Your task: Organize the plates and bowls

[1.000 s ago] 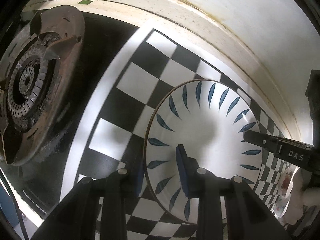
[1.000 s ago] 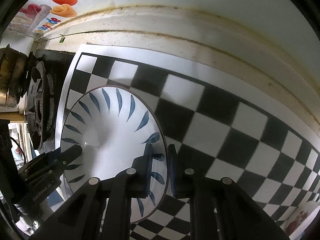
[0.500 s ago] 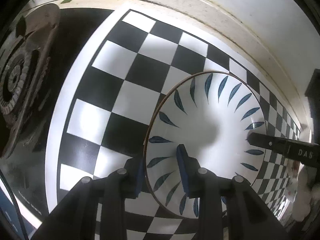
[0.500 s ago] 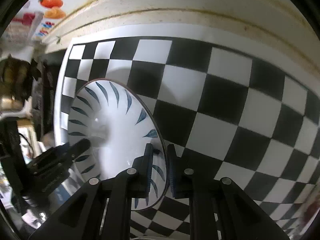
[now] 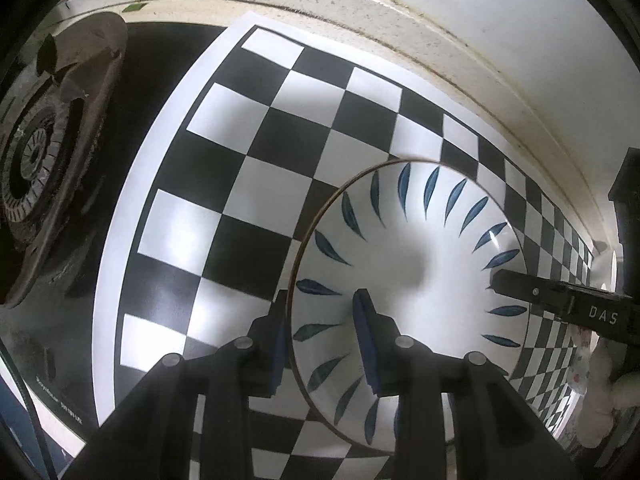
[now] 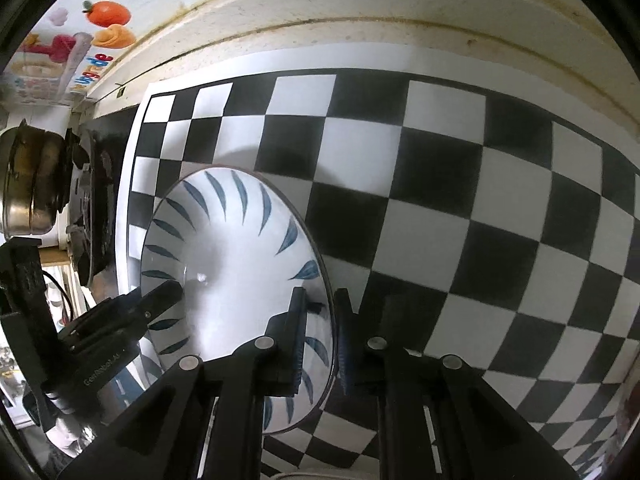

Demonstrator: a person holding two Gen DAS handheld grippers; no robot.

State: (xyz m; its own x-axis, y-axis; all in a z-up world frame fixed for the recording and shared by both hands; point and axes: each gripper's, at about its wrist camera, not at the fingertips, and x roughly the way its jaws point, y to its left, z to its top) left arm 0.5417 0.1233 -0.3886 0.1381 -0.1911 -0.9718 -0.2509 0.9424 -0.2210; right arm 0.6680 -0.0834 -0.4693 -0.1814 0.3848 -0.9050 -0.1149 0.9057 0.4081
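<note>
Both grippers — left [image 5: 322, 316] and right [image 6: 320, 312] — are clamping the plate's [image 5: 416, 256] opposite rims, hiding its underside, over the checkered mat [image 5: 256, 184] beside the stove burner [image 5: 36, 160].

1. The plate [image 5: 416, 248] is round and white, with a ring of dark blue leaf-shaped strokes radiating around its sloping inner wall and a thin dark line along the rim.
2. Its centre is plain white and glossy, with a soft grey shadow across it and small glints of light.
3. It is fairly deep, the wall rising from a flat middle to a wide rim.
4. It sits over the black-and-white checkered mat [image 5: 248, 184], with mat squares visible all round it.
5. In the right wrist view the plate [image 6: 236, 256] appears tilted, its rim edge-on at the right side.
</note>
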